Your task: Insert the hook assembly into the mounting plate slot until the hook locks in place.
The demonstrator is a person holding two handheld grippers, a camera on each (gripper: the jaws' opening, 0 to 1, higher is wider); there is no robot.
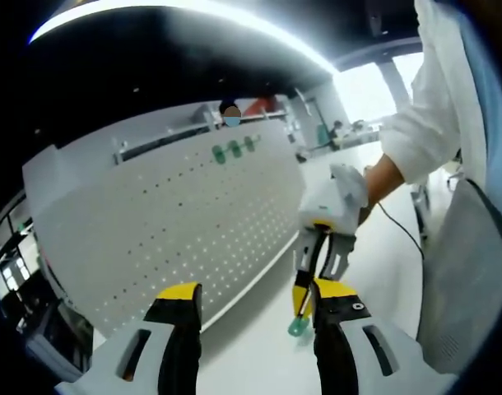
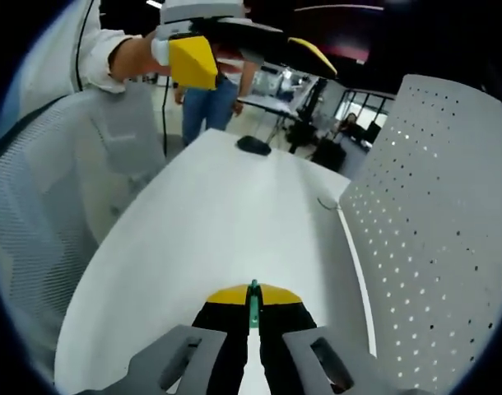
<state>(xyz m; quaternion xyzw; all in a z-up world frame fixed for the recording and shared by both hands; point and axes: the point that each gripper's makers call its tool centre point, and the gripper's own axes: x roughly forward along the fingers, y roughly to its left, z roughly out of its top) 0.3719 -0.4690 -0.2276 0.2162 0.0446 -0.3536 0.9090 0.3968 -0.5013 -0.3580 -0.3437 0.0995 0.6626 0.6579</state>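
We see the white perforated metal mounting plate (image 1: 177, 214) upright on the long white table (image 2: 210, 239), three green hooks (image 1: 234, 149) near its top. Our right gripper (image 2: 253, 317) pinches a slim green plastic hook (image 2: 253, 310) over the table; our left gripper (image 1: 255, 309) is spread.

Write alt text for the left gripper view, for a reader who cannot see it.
The right gripper, held in a person's hand, pinches a small green hook above a white table, beside an upright white pegboard that carries three green hooks near its top. The left gripper stands open in the foreground.
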